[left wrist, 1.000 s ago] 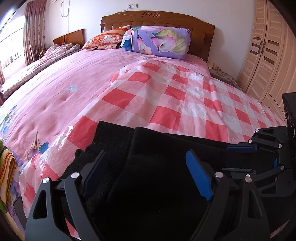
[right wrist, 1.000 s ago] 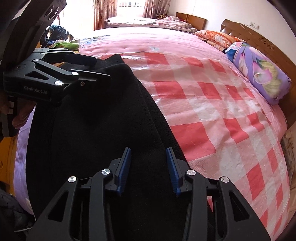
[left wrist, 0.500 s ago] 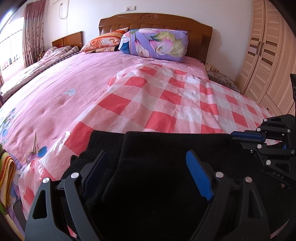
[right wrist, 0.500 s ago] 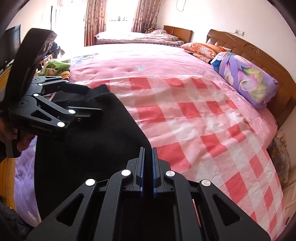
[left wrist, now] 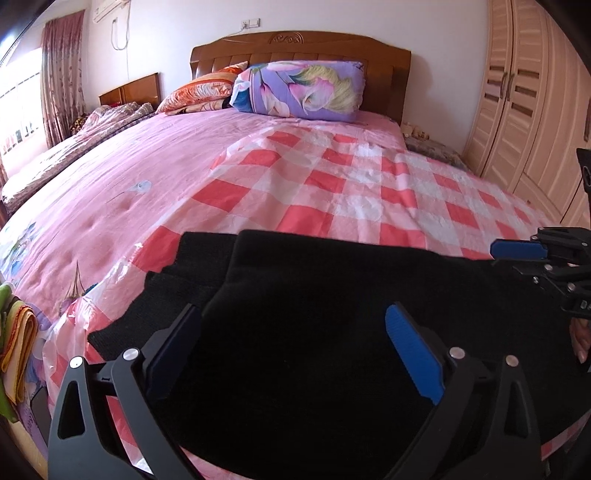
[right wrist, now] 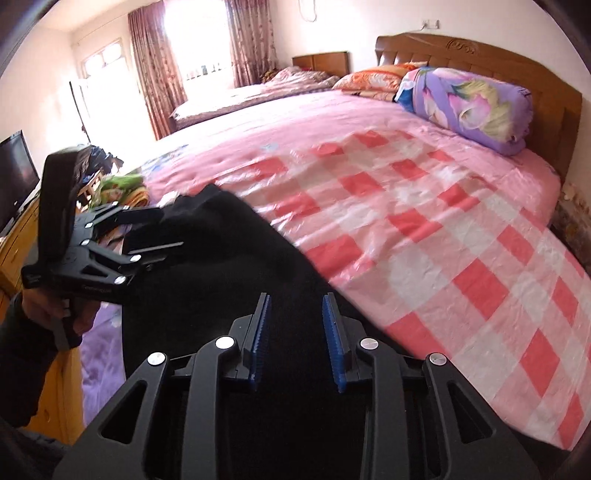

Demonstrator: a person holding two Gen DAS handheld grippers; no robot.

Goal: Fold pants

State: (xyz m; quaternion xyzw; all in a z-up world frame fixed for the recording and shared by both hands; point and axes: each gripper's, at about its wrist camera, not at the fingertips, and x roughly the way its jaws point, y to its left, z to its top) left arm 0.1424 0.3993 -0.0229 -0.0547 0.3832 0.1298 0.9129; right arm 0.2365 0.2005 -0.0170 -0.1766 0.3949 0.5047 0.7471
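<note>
Pants (left wrist: pixel 314 314): black, folded, on the checked sheet (left wrist: pixel 351 192) at the foot of the bed | Left gripper (left wrist: pixel 295 347): over the pants, jaws wide apart after just opening further, gripping nothing | Right gripper (right wrist: pixel 295 321): over the pants' other end, jaws just reopened to a narrow gap, not pinching the cloth

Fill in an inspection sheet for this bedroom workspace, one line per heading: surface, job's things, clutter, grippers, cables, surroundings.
Surface: bed with a red-checked plastic sheet spread over it.
Job's things: black pants lying partly folded on the sheet at the near edge.
Clutter: folded cloths at the bed's corner.
Grippers: left gripper wide open above the pants; right gripper part open, its jaws have just been opening, nothing pinched.
Cables: white cord on the far wall.
Surroundings: pillows, wardrobe, curtains.
</note>
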